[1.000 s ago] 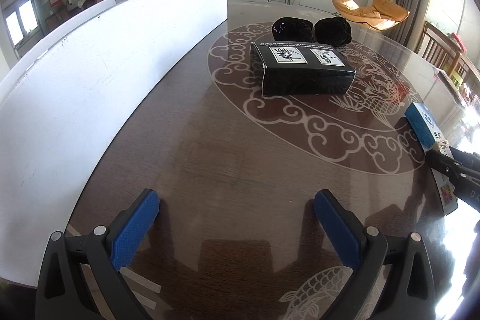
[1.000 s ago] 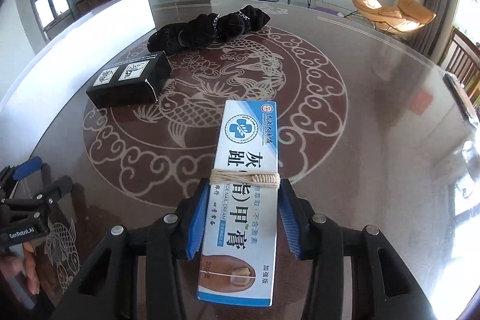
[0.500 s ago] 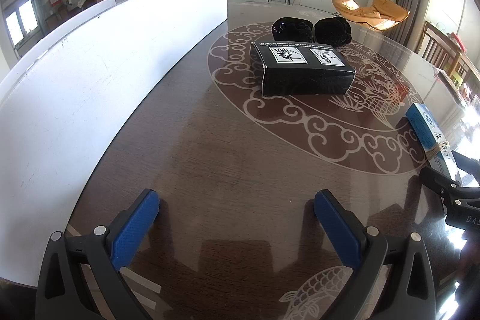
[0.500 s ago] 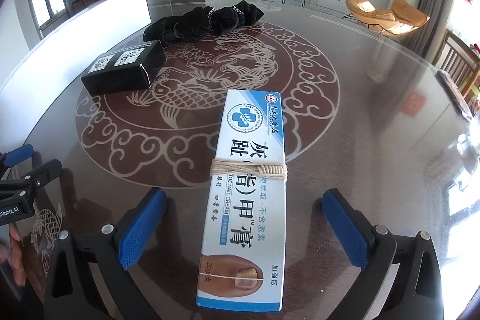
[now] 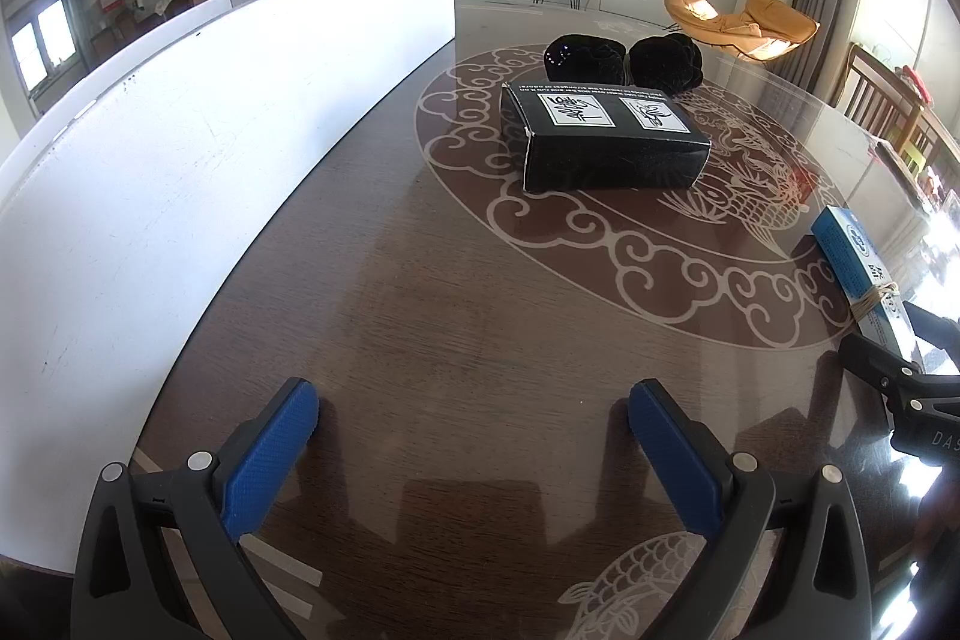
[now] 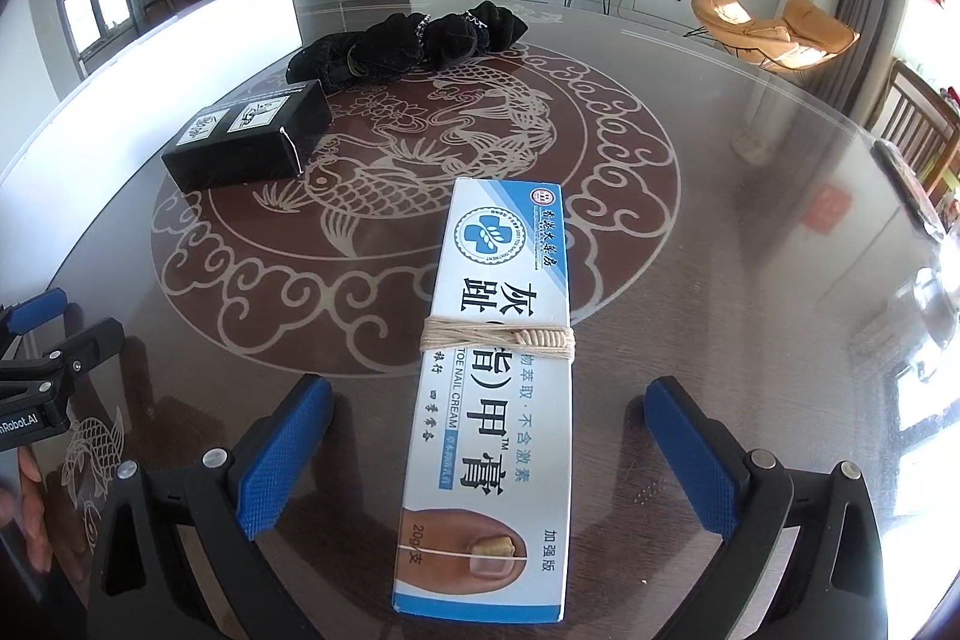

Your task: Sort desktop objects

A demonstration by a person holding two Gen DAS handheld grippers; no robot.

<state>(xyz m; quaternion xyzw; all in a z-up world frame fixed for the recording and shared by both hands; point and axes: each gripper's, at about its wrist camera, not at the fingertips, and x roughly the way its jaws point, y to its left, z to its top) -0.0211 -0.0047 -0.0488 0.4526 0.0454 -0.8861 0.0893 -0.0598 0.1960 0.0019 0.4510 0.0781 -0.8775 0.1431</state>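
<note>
Judging from how things lie, the sorting looks partly done: 3 items sit on the tabletop (image 6: 750,196), none gripped, and where each should end up cannot be told.

Nearest, the right claw (image 6: 486,454) is spread wide, its blue pads (image 6: 282,454) clear of the nail cream box (image 6: 498,370) that lies flat between them, running away from the camera with a loop of twine (image 6: 498,340) around its middle. The left claw (image 5: 474,448) is likewise spread, over bare wood near the tabletop's left edge, beside a white board (image 5: 180,148).

Farther in, toward the tabletop's centre, the black carton (image 6: 249,142) rests on the carved medallion. Beyond it lies a bundle of black fabric (image 6: 414,40), close behind the carton.
</note>
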